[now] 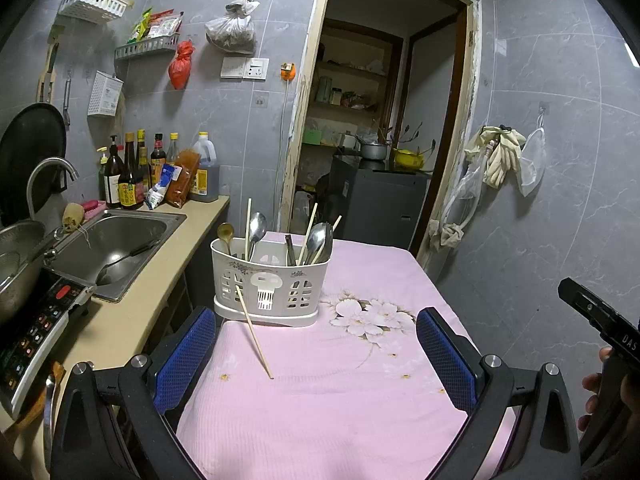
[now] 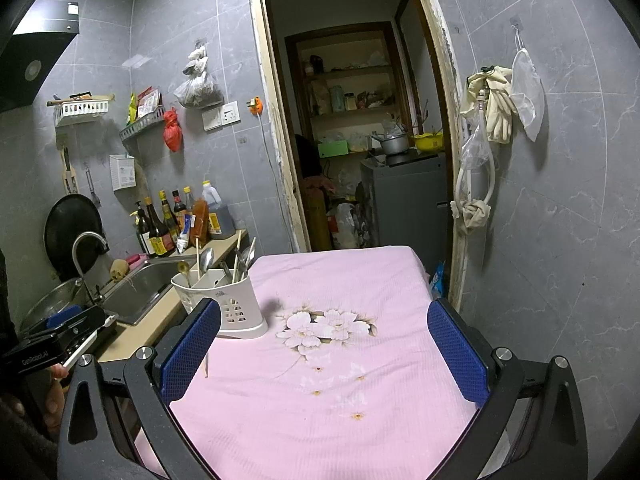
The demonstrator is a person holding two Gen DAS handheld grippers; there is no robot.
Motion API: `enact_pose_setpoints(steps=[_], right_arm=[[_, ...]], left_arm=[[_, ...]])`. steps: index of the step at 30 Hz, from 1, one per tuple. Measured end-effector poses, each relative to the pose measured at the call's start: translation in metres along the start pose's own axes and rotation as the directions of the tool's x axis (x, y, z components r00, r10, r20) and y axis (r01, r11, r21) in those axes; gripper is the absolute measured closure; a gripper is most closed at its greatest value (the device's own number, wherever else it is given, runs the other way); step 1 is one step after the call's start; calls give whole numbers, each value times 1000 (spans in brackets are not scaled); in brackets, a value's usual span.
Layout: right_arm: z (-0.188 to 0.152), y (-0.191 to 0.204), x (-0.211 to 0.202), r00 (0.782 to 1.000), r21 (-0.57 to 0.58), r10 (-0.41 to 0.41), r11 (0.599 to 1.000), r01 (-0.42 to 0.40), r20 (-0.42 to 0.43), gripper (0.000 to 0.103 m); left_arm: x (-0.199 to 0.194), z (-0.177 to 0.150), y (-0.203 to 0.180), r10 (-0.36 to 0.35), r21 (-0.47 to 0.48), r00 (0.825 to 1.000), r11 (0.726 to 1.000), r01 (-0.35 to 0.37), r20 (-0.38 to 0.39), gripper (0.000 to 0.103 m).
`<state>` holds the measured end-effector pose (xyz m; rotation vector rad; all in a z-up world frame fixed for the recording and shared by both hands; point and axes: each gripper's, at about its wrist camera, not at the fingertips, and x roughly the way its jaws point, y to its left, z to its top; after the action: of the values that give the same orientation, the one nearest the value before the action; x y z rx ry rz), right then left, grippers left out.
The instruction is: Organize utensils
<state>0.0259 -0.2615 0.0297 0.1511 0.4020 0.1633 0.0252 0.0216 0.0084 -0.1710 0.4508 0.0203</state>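
Observation:
A white plastic utensil caddy [image 1: 270, 284] stands on the pink floral tablecloth [image 1: 360, 400], holding spoons [image 1: 256, 230], chopsticks and other cutlery. One loose chopstick [image 1: 254, 332] leans against the caddy's front, its tip resting on the cloth. My left gripper [image 1: 316, 354] hovers open just short of the chopstick, nothing between its blue pads. In the right wrist view the caddy [image 2: 224, 300] sits at the table's left edge, and my right gripper [image 2: 324, 352] is open above the cloth [image 2: 340, 420], empty. The chopstick's lower end [image 2: 206, 366] shows beside the left pad.
A counter on the left carries a steel sink [image 1: 116, 248], sauce bottles [image 1: 132, 176], a pot and an induction cooker [image 1: 36, 332]. An open doorway [image 1: 380, 120] lies beyond the table. Gloves and a hose hang on the right wall [image 1: 496, 156]. The right-hand tool [image 1: 608, 320] shows at the right edge.

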Motion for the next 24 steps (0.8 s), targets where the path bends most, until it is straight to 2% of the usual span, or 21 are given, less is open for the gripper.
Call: enact_pose_setpoints(steps=[24], right_arm=[[-1,2,1,1000,-3,-4,1000,4,-6,1]], left_arm=[[1,-1,1,-2,-1,1000,1000,2,7,2]])
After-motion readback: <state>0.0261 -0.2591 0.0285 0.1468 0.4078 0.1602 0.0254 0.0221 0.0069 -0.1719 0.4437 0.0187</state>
